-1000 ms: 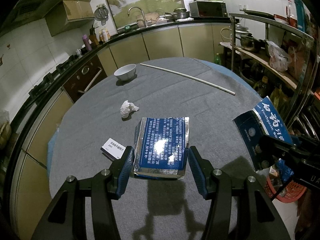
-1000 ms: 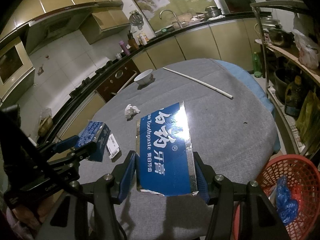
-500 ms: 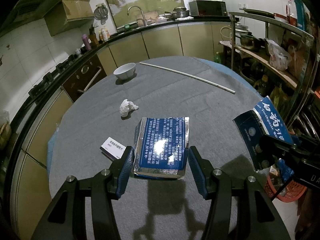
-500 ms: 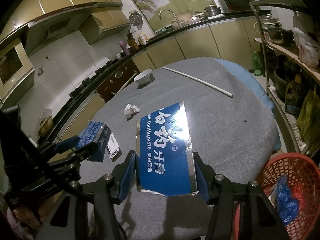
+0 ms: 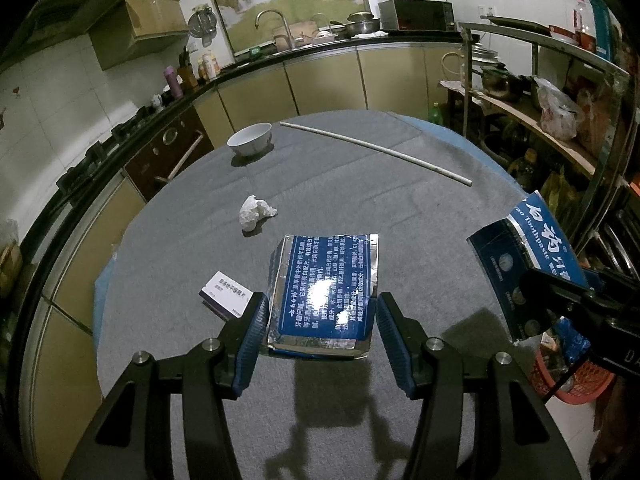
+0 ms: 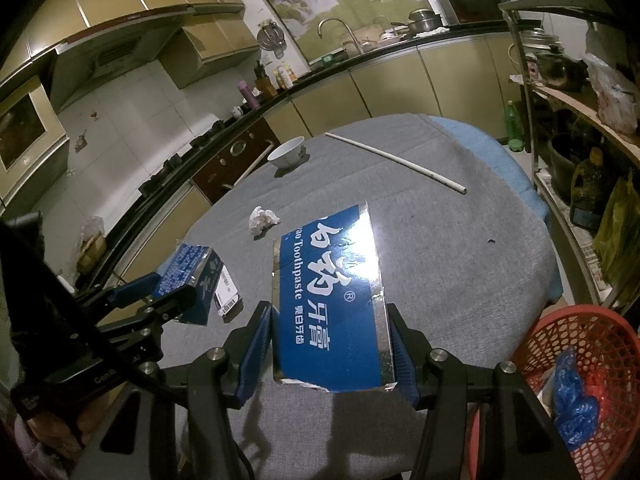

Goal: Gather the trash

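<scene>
My left gripper is shut on a blue and silver toothpaste box piece, held just above the grey table. From the right wrist view, that gripper and its box piece show at the left. My right gripper is shut on a second blue toothpaste box piece, tilted above the table edge; this piece also appears at the right of the left wrist view. A crumpled white tissue and a small white carton lie on the table.
A red mesh basket with blue plastic inside stands on the floor to the right of the table. At the table's far side sit a white bowl and a long white rod. Metal shelves line the right side.
</scene>
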`<state>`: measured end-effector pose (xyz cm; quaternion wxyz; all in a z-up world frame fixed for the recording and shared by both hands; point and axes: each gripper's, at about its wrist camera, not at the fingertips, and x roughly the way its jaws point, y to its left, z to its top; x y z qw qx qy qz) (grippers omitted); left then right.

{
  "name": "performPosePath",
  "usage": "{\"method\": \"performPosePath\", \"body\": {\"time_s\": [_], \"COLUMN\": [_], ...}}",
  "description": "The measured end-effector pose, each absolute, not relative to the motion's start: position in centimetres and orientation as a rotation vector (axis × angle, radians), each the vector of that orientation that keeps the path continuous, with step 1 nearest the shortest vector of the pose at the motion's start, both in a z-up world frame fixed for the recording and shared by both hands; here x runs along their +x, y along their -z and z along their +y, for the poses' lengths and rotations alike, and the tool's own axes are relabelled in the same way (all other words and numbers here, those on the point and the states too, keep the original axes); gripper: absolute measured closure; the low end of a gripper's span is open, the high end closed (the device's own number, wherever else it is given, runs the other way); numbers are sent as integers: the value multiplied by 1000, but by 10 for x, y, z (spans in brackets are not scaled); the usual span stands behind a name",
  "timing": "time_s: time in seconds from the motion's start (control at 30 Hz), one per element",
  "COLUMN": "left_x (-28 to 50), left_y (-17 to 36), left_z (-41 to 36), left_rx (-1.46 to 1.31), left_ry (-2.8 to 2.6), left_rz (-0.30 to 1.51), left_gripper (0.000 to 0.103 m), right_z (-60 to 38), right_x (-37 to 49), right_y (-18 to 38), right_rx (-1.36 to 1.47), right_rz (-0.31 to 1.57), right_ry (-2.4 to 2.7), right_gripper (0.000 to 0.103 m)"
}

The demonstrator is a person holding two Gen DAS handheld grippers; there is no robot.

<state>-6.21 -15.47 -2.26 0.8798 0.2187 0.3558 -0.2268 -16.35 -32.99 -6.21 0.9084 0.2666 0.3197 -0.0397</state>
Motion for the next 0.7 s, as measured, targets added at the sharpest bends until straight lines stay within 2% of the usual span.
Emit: {"method": "performPosePath", "body": {"time_s": [0.7], "left_x": [-58], "left_y": [30], "left_z": [-157], "left_rx": [475], "left_ry": [474], "left_rz": [761], "left_gripper": [46], "right_z": [-335], "right_x": [-165], "right_y": [71], "right_rx": [569], "right_rz": [659], "right_ry": [83], "right_gripper": [45]}}
